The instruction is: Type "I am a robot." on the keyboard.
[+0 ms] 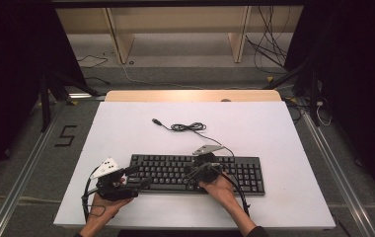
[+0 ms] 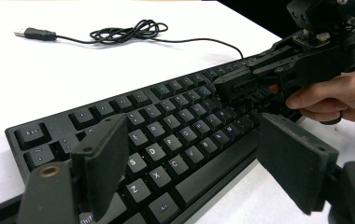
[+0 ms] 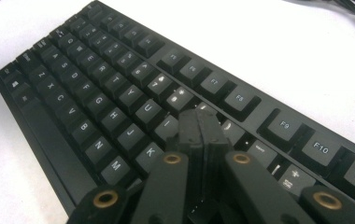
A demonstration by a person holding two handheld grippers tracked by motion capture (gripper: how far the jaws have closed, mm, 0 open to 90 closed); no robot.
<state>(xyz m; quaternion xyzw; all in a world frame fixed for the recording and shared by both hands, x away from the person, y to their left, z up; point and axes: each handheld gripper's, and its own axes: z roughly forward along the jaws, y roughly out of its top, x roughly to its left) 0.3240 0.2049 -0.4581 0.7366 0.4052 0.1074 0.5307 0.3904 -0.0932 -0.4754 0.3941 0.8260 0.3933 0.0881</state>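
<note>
since your right claw [image 3: 202, 128] is pressed together to poke keys on the keyboard [image 1: 235, 170] near the tabletop's front edge, your left claw [image 2: 192, 163] waits spread.
</note>
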